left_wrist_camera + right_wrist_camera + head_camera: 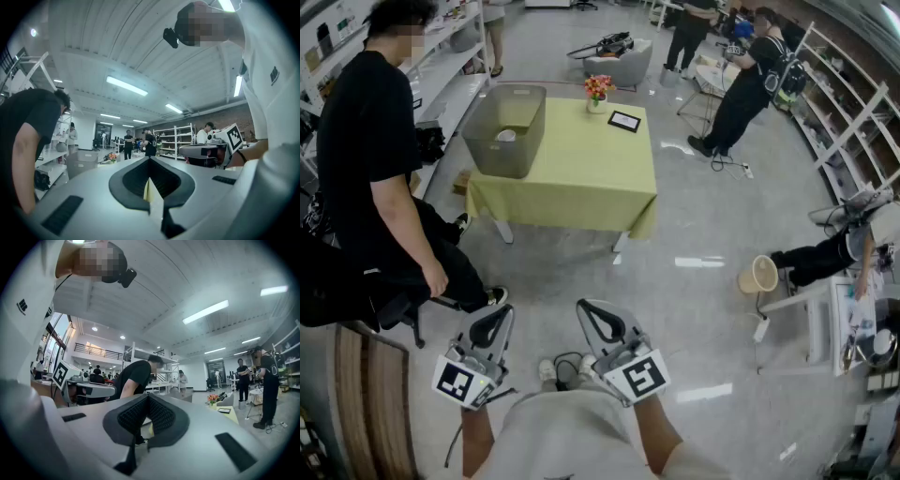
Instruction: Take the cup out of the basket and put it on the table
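**Tongs closed and empty, cup in the basket across the room**

Tongs sit low, close to the wearer's body, in the head view. The left gripper (499, 317) and the right gripper (589, 311) lie side by side above the grey floor (694, 309), both pointing forward towards the table (581, 173). Each gripper's own view shows its jaws pressed together at the tips, with nothing between them: left gripper (149, 160), right gripper (146, 397).

The table stands well apart from both grippers, under a yellow-green cloth. The basket (492, 155), a grey, see-through tub, stands on the table's left part. The cup (506, 135) is small and white and lies inside the basket, on its bottom. A vase of flowers (597, 89) stands at the table's far edge. A dark framed card (624, 120) lies just beside the vase.

A person in black (366, 159) sits to the left of the table, leaning forward, one hand hanging near the knee. Another person in black (750, 80) stands beyond the table's right side, well apart from it.
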The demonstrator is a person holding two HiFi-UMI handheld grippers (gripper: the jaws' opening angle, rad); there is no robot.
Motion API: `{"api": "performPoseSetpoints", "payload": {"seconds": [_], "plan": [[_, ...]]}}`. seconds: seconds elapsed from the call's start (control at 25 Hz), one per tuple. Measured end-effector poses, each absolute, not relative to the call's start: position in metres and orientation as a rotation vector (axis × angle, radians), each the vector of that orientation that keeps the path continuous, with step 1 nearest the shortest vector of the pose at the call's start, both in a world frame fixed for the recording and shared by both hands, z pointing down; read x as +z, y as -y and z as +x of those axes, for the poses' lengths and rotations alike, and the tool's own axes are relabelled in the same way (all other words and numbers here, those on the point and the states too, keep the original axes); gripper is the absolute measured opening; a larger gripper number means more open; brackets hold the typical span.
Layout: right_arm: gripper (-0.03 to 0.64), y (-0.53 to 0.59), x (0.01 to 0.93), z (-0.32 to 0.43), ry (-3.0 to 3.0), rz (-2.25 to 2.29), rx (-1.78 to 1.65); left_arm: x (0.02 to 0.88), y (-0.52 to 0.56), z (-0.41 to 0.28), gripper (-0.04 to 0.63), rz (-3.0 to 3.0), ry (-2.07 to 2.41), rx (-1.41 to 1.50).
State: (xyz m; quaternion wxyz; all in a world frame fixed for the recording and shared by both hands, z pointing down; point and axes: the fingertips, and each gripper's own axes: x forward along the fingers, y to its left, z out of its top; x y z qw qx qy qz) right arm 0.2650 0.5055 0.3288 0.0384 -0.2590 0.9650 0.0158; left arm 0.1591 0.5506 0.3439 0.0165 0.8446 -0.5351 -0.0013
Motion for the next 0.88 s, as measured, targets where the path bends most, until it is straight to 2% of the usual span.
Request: {"api": "performPoseSetpoints", "payload": {"seconds": [0.88], "plan": [[0.011, -0.466, 0.327, 0.287, -2.976, -0.61, 0.059, 0.348, -0.51, 0.194, 0.011, 2.514, 1.824, 0.041]]}}
